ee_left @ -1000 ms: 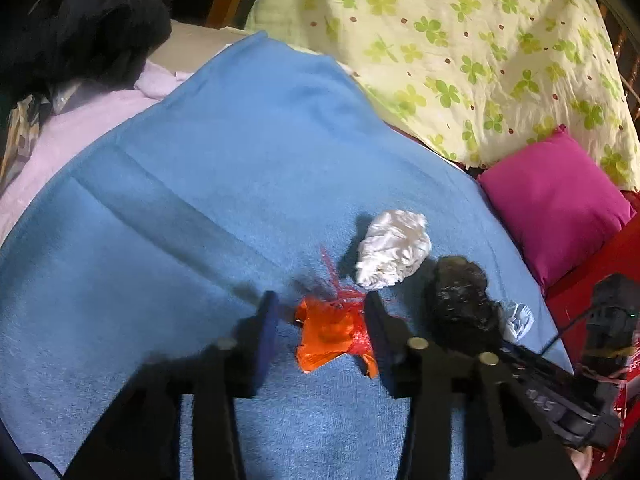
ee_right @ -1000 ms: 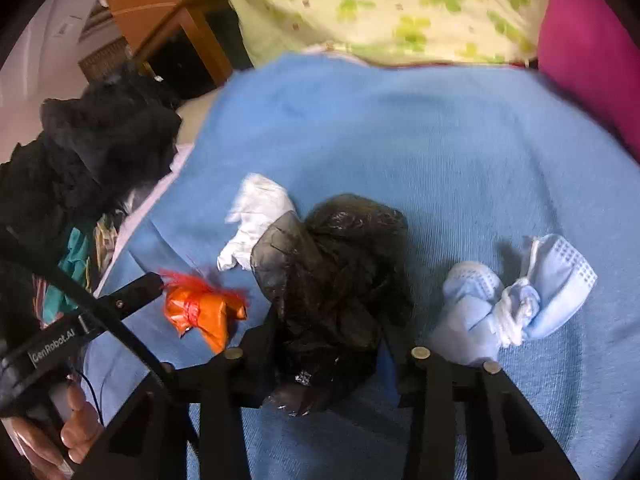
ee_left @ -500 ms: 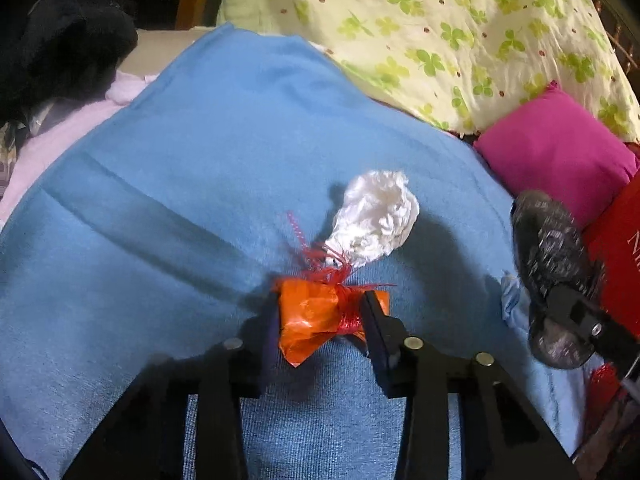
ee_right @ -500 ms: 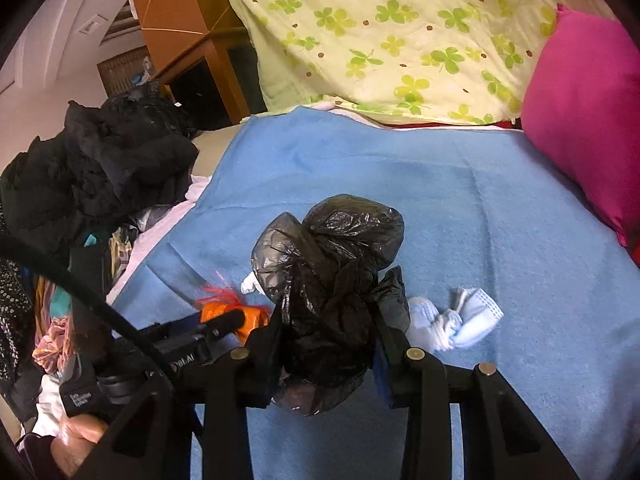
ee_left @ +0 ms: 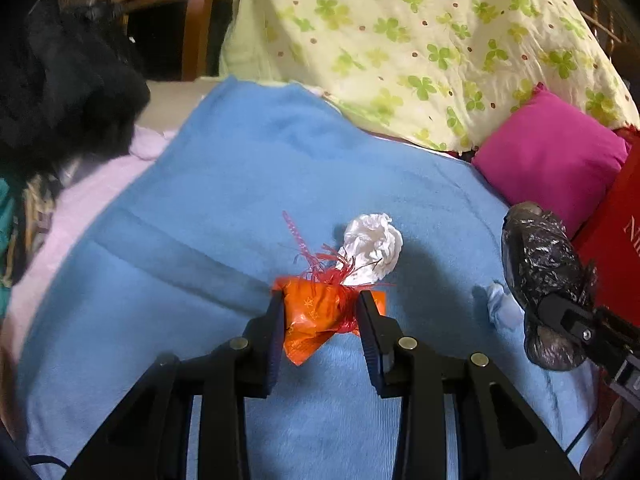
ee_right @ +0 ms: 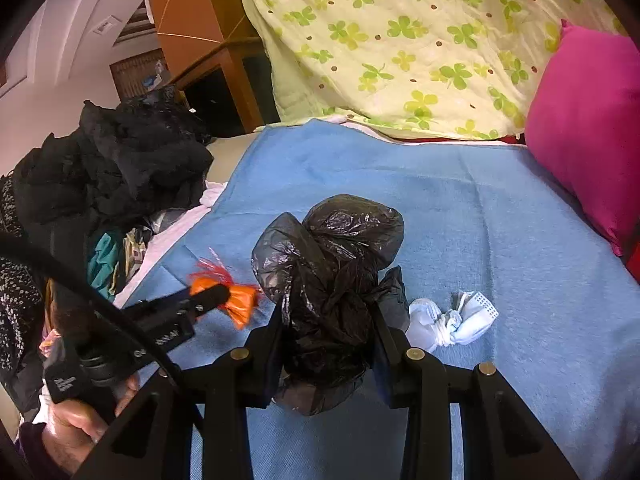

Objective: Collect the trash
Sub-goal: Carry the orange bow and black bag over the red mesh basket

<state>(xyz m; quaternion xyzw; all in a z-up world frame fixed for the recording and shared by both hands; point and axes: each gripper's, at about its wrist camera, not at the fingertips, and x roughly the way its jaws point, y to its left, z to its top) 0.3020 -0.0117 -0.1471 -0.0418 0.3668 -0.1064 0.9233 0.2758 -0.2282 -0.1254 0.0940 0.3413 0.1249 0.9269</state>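
My left gripper (ee_left: 322, 312) has just been closing and now clamps the orange wrapper (ee_left: 316, 312) between its pads, jaws narrowed to the wrapper's width. The wrapper hangs with its pointed corner down toward the camera and its red frayed tassel (ee_left: 320, 264) sticking up and away, so its long axis runs roughly along the fingers. It looks lifted a little off the blue blanket (ee_left: 200, 208), though I cannot be sure from this angle.

My right gripper (ee_right: 328, 332) is clenched on the black bag (ee_right: 328, 280), the pads pressing its crumpled middle. The bag stands upright between the fingers, its knotted bulge at the top and its bottom sagging below the jaws, clear of the blanket.

Both grippers tilt downward over the bed. In the right wrist view the hand (ee_right: 76, 420) holding the left gripper shows at the lower left, fingers wrapped round the handle.

Left on the blanket are a crumpled white tissue (ee_left: 372, 248) just beyond the orange wrapper and a knotted face mask (ee_right: 452, 324) just to the right of the black bag. Further off lie a pink pillow (ee_left: 548, 160), a clover-print quilt (ee_left: 400, 40) and a heap of dark clothes (ee_right: 120, 168).
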